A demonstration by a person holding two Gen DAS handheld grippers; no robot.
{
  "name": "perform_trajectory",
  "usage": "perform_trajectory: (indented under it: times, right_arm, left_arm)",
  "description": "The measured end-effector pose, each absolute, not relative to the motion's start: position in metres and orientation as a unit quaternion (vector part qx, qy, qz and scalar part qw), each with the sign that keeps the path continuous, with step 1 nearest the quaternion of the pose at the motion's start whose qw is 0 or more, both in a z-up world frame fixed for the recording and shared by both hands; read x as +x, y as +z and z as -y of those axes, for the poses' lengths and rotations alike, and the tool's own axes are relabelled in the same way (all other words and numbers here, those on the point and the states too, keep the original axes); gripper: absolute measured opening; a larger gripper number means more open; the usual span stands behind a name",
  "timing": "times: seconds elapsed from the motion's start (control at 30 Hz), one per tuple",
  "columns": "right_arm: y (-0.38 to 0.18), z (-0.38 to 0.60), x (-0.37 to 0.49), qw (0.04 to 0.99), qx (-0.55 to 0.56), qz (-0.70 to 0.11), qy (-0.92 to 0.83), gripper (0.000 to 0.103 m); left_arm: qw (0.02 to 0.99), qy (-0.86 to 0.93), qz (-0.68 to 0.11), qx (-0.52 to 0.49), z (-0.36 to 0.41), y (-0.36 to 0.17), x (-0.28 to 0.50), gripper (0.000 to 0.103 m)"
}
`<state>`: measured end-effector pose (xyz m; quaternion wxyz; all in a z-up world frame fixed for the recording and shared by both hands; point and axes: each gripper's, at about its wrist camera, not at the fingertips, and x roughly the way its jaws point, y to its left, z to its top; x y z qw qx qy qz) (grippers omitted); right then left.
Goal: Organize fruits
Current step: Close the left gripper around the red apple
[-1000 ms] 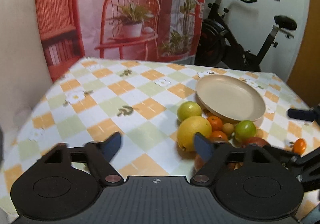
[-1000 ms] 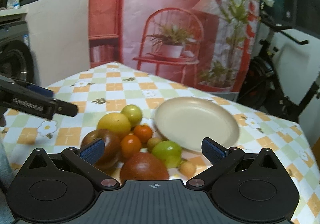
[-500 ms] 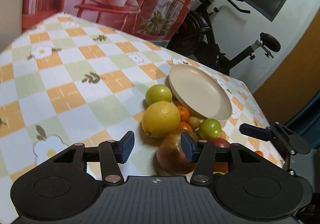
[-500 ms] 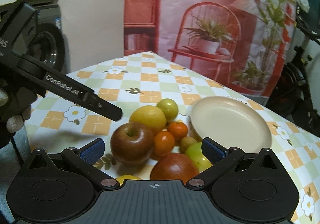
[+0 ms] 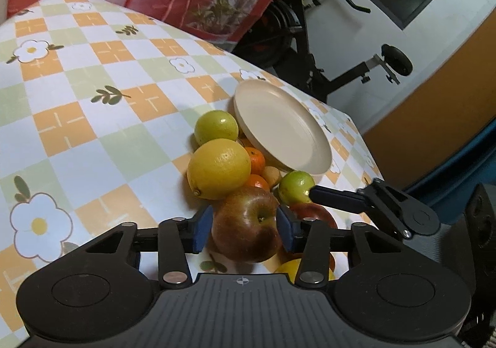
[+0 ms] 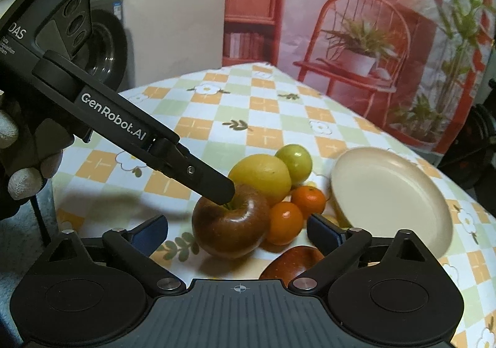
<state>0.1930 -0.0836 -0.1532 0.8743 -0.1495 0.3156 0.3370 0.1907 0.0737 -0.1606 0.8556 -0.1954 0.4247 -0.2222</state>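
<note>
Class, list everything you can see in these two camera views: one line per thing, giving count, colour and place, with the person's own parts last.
apple: two, red-brown, nearest in the pile; one between the left gripper's fingers
lemon: one, yellow, behind that apple
green fruit: two, yellow-green, either end of the pile
tangerine: two, orange, mid-pile
plate: one, cream, bare, beside the pile
tablecloth: one, checked orange, green and white
exercise bike: one, black, behind the table
left gripper: black, blue pads, around the apple
right gripper: black, open
gloved hand: one, holding the left gripper

fruit pile against plate
</note>
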Motion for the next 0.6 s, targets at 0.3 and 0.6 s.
perform_trajectory:
  times: [0.3, 0.6]
  right_arm:
    - [-0.161, 0.073, 0.208, 0.852, -0.156, -0.355, 0.353, 0.071]
    - [-0.167, 0.062, 0.219, 0.840, -0.165, -0.384, 0.347, 0.072]
  left_arm:
    - [0.837, -0.242, -0.442, -0.212, -0.081, -0.171, 0.200, 0.032]
    - [0.827, -0.253, -0.444, -0.235, -0.086, -0.178, 0.203, 0.034]
